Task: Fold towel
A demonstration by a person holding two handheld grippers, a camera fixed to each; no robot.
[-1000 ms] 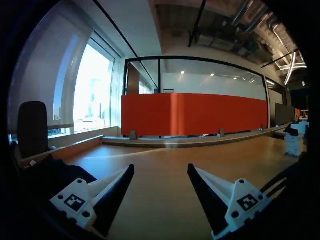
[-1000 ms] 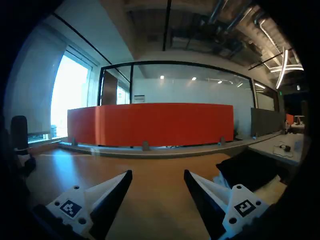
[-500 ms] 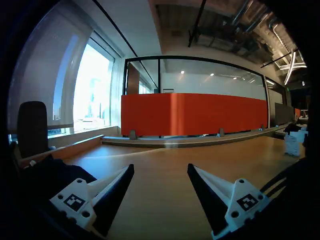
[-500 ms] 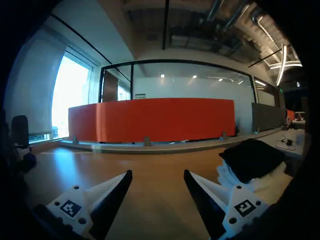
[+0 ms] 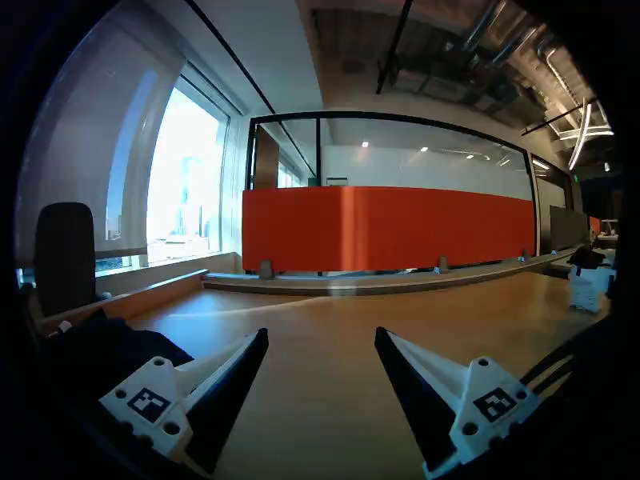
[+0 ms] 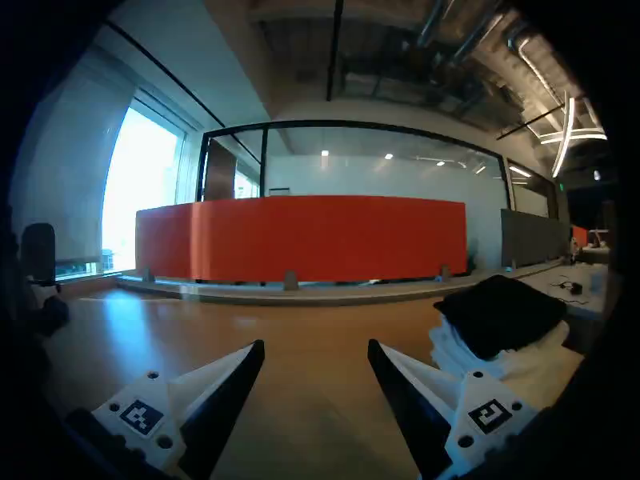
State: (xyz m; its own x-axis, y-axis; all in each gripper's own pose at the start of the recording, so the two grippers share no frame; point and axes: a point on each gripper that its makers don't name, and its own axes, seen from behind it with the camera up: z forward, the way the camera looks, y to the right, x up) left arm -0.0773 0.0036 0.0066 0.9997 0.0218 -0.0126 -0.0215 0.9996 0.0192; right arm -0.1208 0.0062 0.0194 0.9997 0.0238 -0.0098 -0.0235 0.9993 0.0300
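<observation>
A folded black towel (image 6: 498, 314) lies on top of a pile of white towels (image 6: 524, 362) in the right gripper view. The pile sits on the wooden desk (image 6: 240, 320), just to the right of the right-hand finger and partly hidden behind it. The right gripper (image 6: 314, 346) is low over the desk with its two fingers spread wide. It holds nothing, and only bare wood shows in the gap between them.

In the left gripper view, the left gripper (image 5: 320, 332) is also wide open and holds nothing, over the same wooden desk (image 5: 336, 304). At the far right edge of that view stands a small white stack with a dark top (image 5: 590, 284), too small to tell what it is. A dark bulky shape (image 5: 96, 352) lies behind the left-hand finger, and it is unclear what it is.

An orange partition (image 6: 304, 240) runs along the far edge of the desk, with a glass wall (image 6: 384, 168) behind it. A bright window (image 5: 184, 192) is on the left, with a black chair back (image 5: 64, 256) in front of it.
</observation>
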